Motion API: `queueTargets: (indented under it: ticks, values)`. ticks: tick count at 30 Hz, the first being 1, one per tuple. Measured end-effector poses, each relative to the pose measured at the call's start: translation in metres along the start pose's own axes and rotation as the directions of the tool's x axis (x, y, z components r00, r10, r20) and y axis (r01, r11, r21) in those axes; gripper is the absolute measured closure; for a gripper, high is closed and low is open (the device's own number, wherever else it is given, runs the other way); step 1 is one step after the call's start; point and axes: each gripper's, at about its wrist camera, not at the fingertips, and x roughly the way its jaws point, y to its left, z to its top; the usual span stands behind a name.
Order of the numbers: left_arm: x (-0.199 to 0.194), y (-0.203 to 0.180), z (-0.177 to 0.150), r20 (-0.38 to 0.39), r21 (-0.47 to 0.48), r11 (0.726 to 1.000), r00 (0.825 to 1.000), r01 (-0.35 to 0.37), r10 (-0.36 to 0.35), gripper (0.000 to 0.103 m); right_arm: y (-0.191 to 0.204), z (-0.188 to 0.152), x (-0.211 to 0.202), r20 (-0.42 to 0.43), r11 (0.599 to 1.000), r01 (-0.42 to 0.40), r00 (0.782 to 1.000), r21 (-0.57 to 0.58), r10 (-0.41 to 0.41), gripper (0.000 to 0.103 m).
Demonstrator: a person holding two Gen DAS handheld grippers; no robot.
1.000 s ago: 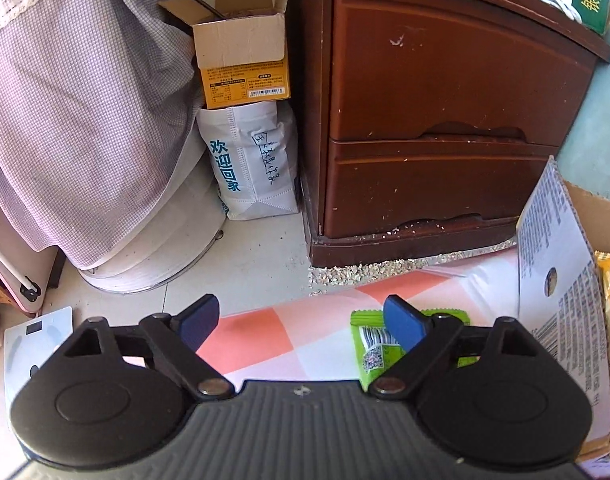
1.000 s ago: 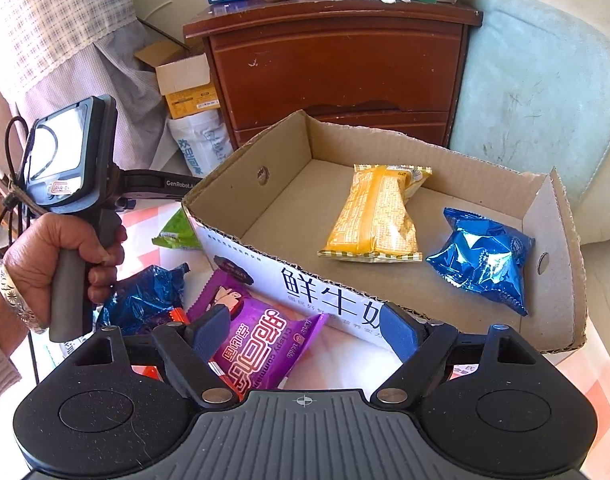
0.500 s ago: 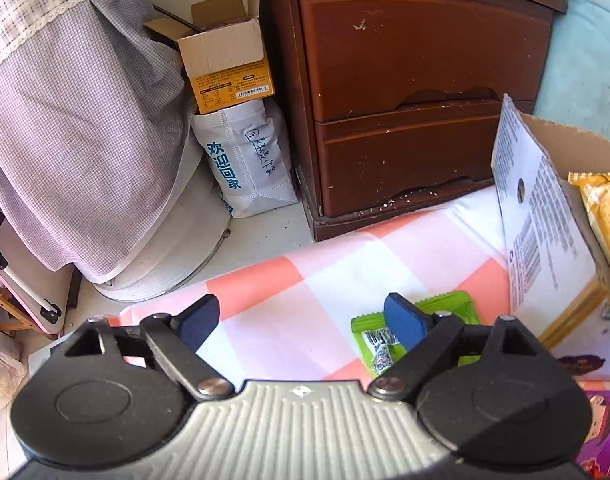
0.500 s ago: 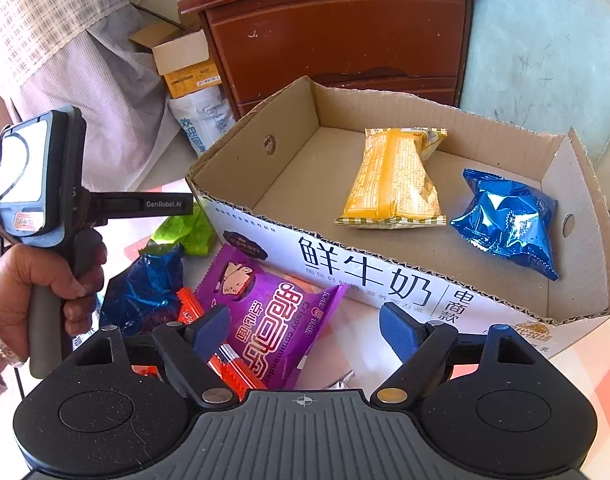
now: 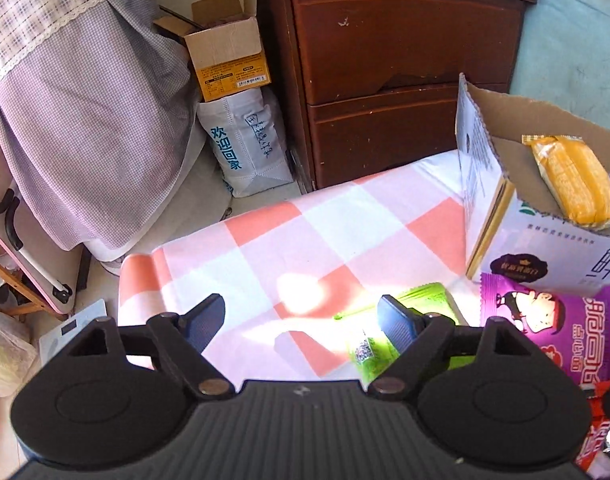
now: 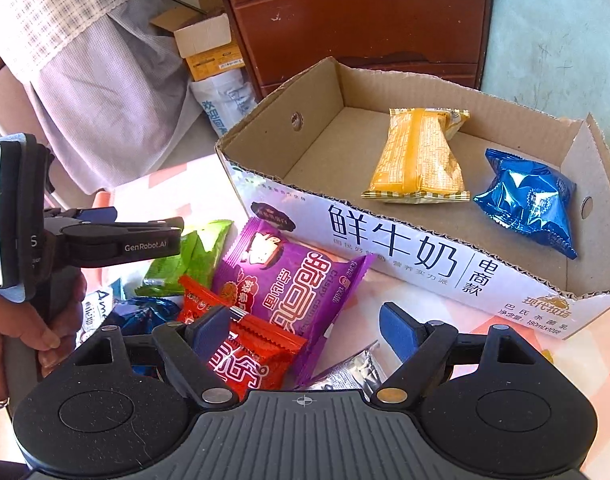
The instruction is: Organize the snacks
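An open cardboard box [image 6: 385, 236] stands on the checked cloth and holds a yellow packet [image 6: 419, 160] and a blue foil packet [image 6: 529, 200]. In front of its left end lie a purple packet [image 6: 289, 276], a red packet [image 6: 249, 352], a green packet [image 6: 189, 256] and a blue foil packet [image 6: 145, 312]. My right gripper [image 6: 305, 328] is open above the red and purple packets. My left gripper [image 5: 301, 316] is open, its right finger over the green packet [image 5: 389, 324]; it also shows in the right wrist view [image 6: 105, 236]. The box [image 5: 481, 184] and purple packet [image 5: 553, 328] are to its right.
A dark wooden drawer cabinet [image 5: 393, 64] stands beyond the table. A small open carton [image 5: 229, 60] sits on a white bag [image 5: 249, 144] beside it. A checked fabric cover [image 5: 77, 120] hangs at the left. A silver wrapper [image 6: 345, 372] lies near my right gripper.
Both grippers have pulled back and up from the box. More of the checked cloth and the loose packets now show. Both stay open.
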Motion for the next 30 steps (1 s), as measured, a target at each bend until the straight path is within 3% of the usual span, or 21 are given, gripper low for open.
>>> queueTargets:
  ticks: [5, 10, 12, 14, 16, 22, 30]
  values:
    - [-0.01, -0.008, -0.006, -0.041, -0.039, 0.992, 0.992, 0.119, -0.121, 0.02, -0.003, -0.003, -0.007, -0.007, 1.0, -0.018, 1.0, 0.018, 0.018, 0.02]
    - [0.006, -0.027, -0.011, -0.081, 0.029, 0.997, 0.994, 0.075, -0.072, 0.019, -0.005, -0.007, -0.012, -0.014, 1.0, -0.016, 1.0, 0.011, 0.016, 0.019]
    - [0.009, -0.027, -0.013, -0.065, 0.035, 0.998, 0.997, 0.051, -0.049, 0.014, -0.006, -0.009, -0.013, -0.02, 1.0, -0.02, 1.0, 0.01, 0.02, 0.019]
    - [0.009, -0.025, -0.011, -0.07, 0.022, 0.998, 0.996, 0.061, -0.059, 0.022, -0.007, -0.01, -0.013, -0.034, 1.0, -0.026, 0.999, 0.018, 0.027, 0.02]
    - [0.005, -0.023, -0.011, -0.077, 0.009, 0.994, 0.991, 0.107, -0.106, 0.044, -0.007, -0.011, -0.012, -0.043, 0.999, -0.032, 0.999, 0.027, 0.033, 0.019]
    - [-0.003, -0.019, -0.016, -0.077, -0.006, 0.995, 0.992, 0.1, -0.1, 0.054, -0.007, -0.016, -0.015, -0.074, 0.994, -0.046, 0.996, 0.099, 0.054, 0.019]
    - [-0.024, -0.001, -0.019, -0.063, -0.076, 0.992, 0.993, 0.099, -0.104, 0.054, 0.003, -0.032, -0.022, -0.084, 0.988, -0.054, 0.994, 0.148, 0.067, 0.02]
